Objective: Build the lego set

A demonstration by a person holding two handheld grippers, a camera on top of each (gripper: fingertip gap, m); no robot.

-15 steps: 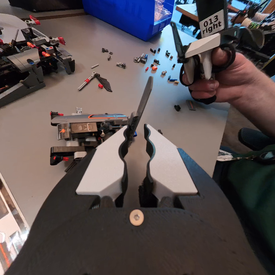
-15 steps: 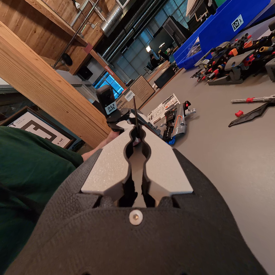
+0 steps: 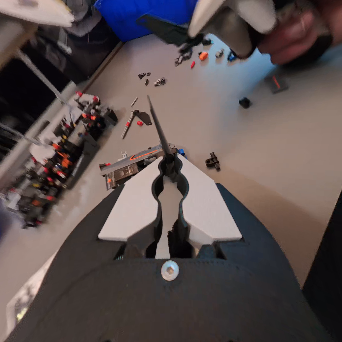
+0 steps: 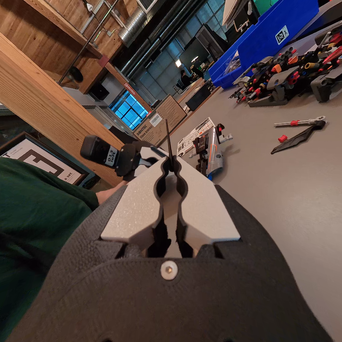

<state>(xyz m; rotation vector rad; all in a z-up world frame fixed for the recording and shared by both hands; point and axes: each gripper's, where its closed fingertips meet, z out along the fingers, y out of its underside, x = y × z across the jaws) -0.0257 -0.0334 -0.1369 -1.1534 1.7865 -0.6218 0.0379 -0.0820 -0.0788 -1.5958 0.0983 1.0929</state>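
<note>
My left gripper (image 3: pixel 169 160) is shut on the base of a long dark blade-shaped Lego panel (image 3: pixel 157 127) that points up and away. Just behind its fingertips, a grey sub-assembly with an orange stripe (image 3: pixel 133 162) lies on the grey table (image 3: pixel 240 185). My right gripper (image 4: pixel 173 164) is shut on a thin dark panel (image 4: pixel 168 140), seen edge-on. In the left wrist view it is blurred at the top right (image 3: pixel 222 24), with its panel (image 3: pixel 162 31) sticking out to the left. The left gripper (image 4: pixel 129 157) sits just left of the right fingertips. The sub-assembly (image 4: pixel 211 153) lies beyond them.
A large partly built model (image 3: pixel 61 148) (image 4: pixel 296 77) stands at the table's far side, with blue bins (image 4: pixel 268 42) behind it. An axle with a red bush (image 4: pixel 299 122), a dark panel (image 4: pixel 296 140), a black connector (image 3: pixel 212 162) and small loose parts (image 3: pixel 185 57) lie scattered. A printed sheet (image 4: pixel 194 133) lies by the sub-assembly. The grippers' ends are close to 10 cm from one another.
My left jaws have closed on the dark blade panel, and the left gripper has rolled and tilted. The right gripper with its panel now sits much closer above the left one.
</note>
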